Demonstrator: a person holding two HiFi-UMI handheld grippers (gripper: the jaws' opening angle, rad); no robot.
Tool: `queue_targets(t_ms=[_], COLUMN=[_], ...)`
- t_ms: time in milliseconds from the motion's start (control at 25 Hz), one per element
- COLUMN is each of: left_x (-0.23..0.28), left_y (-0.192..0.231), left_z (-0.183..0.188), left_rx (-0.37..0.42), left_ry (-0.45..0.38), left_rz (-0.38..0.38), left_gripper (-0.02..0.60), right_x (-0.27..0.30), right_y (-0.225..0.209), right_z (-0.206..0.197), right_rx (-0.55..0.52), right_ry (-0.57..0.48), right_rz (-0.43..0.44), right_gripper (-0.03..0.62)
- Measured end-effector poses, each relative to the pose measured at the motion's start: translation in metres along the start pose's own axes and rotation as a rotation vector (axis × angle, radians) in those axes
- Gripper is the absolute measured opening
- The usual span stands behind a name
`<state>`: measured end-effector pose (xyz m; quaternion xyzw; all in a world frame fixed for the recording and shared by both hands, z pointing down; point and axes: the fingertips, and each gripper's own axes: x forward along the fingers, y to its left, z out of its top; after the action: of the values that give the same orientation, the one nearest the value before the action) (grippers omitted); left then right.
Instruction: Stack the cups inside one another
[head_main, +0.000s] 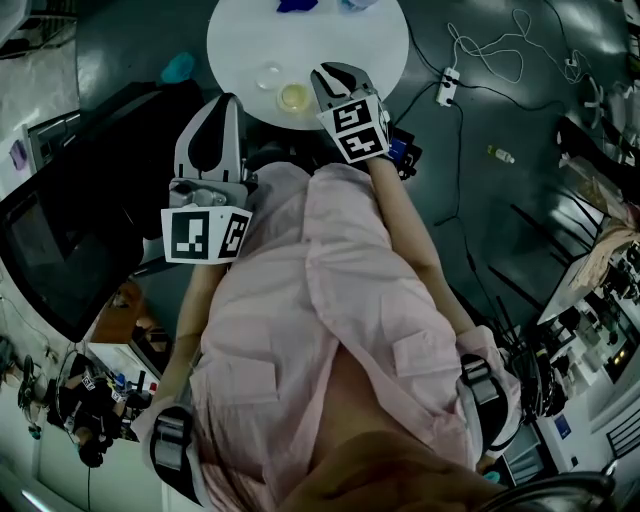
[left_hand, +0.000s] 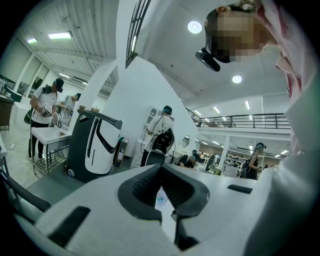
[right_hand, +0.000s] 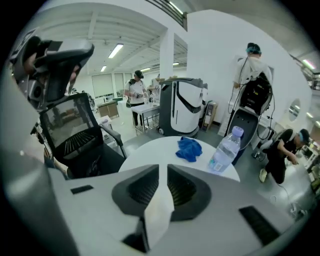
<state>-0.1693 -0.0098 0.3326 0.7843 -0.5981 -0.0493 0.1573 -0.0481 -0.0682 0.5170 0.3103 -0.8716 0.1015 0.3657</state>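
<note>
On the round white table (head_main: 350, 35) a clear cup (head_main: 268, 75) stands near the front edge. A yellowish cup (head_main: 295, 97) stands just right of it. My right gripper (head_main: 338, 70) hovers over the table right beside the yellowish cup, tilted down. In the right gripper view its jaws (right_hand: 163, 172) stand a little apart; a pale strip shows in the gap, and no cup is visible there. My left gripper (head_main: 220, 100) is held off the table's left edge, pointing level. In the left gripper view its tips (left_hand: 161, 170) meet, holding nothing I can make out.
A blue cloth (right_hand: 189, 149) and a water bottle (right_hand: 226, 150) sit on the table's far side. A black chair (right_hand: 75, 135) stands left of the table. A power strip with its cable (head_main: 447, 85) lies on the floor at the right. Several people stand further back.
</note>
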Motion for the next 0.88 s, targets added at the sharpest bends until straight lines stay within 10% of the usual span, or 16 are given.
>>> queue_targets(t_ms=[880], left_x=[0.014], left_y=[-0.104], left_z=[-0.026], left_rx=[0.048], left_ry=[-0.063], left_rz=[0.0], left_gripper=[0.015], right_x=[-0.148], right_y=[-0.078], right_z=[0.042], right_rx=[0.143], right_ry=[-0.47], right_rz=[-0.081], right_gripper=[0.034])
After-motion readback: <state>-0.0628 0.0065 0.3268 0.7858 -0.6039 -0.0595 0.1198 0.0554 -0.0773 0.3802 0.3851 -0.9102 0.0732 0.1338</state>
